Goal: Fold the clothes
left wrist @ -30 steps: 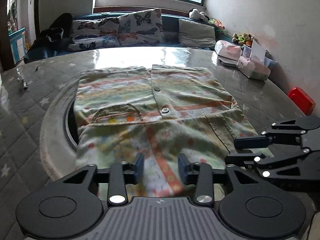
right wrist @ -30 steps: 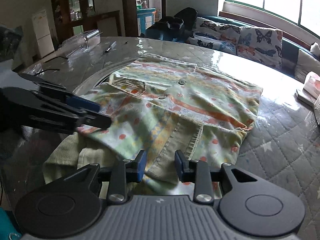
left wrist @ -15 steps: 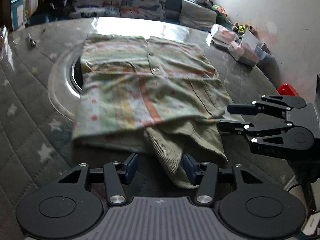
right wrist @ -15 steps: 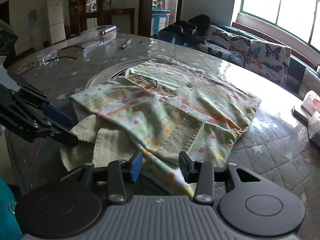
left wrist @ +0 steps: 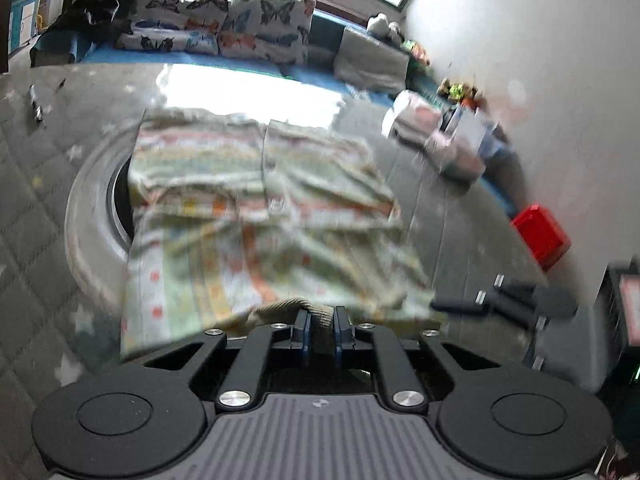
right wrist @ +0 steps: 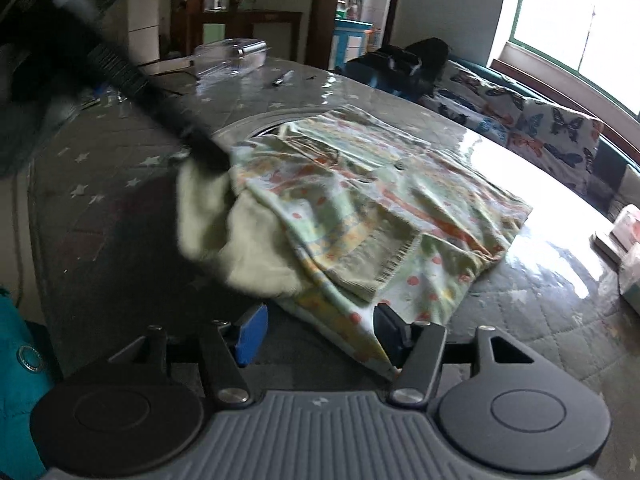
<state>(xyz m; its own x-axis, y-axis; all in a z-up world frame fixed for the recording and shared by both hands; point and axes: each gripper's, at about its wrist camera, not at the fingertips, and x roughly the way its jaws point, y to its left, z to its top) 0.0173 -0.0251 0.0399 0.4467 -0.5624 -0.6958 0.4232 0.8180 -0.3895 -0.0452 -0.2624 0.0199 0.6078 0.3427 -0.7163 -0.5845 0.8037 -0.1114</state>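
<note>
A pastel patterned shirt (left wrist: 260,208) lies spread on the round grey table (left wrist: 36,184); its pale cream ribbed part (left wrist: 296,305) sticks out at the near edge. My left gripper (left wrist: 320,316) is shut on that cream fabric and holds it raised. In the right wrist view the left gripper (right wrist: 208,156) shows as a blurred dark bar with the cream fabric (right wrist: 240,240) hanging from its tip. My right gripper (right wrist: 316,320) has its jaws opening. The shirt's (right wrist: 380,200) near corner lies between them beside the right finger (right wrist: 390,328), and the pads do not press on it.
A red box (left wrist: 540,236) and tissue packs (left wrist: 440,148) sit at the table's right side. A clear plastic box (right wrist: 232,54) and a pen (right wrist: 282,78) lie at the far side. A sofa with butterfly cushions (left wrist: 240,36) stands behind. Teal cloth (right wrist: 16,360) is at lower left.
My left gripper has closed on the cream fabric and lifted it off the table. My right gripper's jaws have spread wider, and the shirt's near corner now lies between them.
</note>
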